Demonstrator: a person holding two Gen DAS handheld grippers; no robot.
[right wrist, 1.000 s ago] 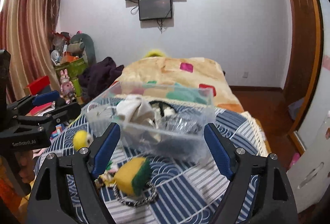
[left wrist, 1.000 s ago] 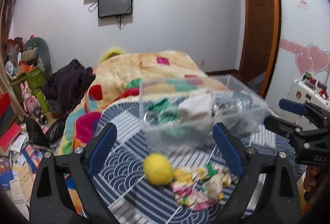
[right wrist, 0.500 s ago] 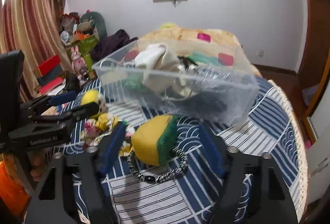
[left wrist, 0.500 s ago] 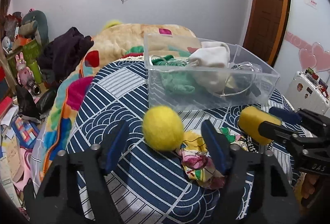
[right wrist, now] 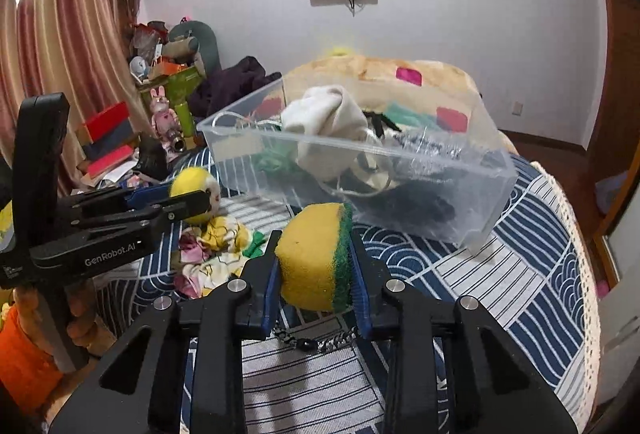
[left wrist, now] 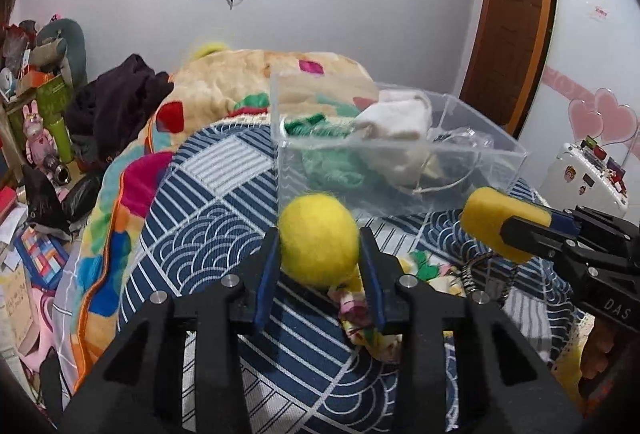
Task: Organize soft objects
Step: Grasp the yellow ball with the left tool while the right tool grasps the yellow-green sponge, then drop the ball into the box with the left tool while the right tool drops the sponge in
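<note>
Both grippers are down over the near edge of the bed, whose blue-and-white patterned cover (left wrist: pixel 224 170) carries everything. The left gripper (left wrist: pixel 319 254) has its jaws closing on a fuzzy yellow ball (left wrist: pixel 318 240) — the blue pads sit against its two sides, and the ball fills the gap between them. Just right of it on the cover lies a crumpled floral cloth (left wrist: pixel 360 308), partly under the gripper's right finger.

The right gripper (right wrist: pixel 316 258) is closing as well, its pads pressed to the flanks of a yellow sponge with a green scouring layer (right wrist: pixel 314 254); the green side faces the right-hand pad. Below the sponge, between the gripper's fingers, a metal chain with a dark bead (right wrist: pixel 316 344) lies on the cover. In the right wrist view the floral cloth sits just left of the sponge, between the two tools.

Beyond both, toward the middle of the bed, stands a clear plastic bin (right wrist: pixel 472 194), well within view of each camera. Inside it are a white sock-like bundle (right wrist: pixel 324 114), some green yarn or cloth (left wrist: pixel 332 170) and dark things I cannot make out. Behind the bin a beige blanket with coloured patches (left wrist: pixel 248 74) is heaped — it covers the far end of the bed.

A hand grips the handle of the left tool at the left edge of the right wrist view.
</note>
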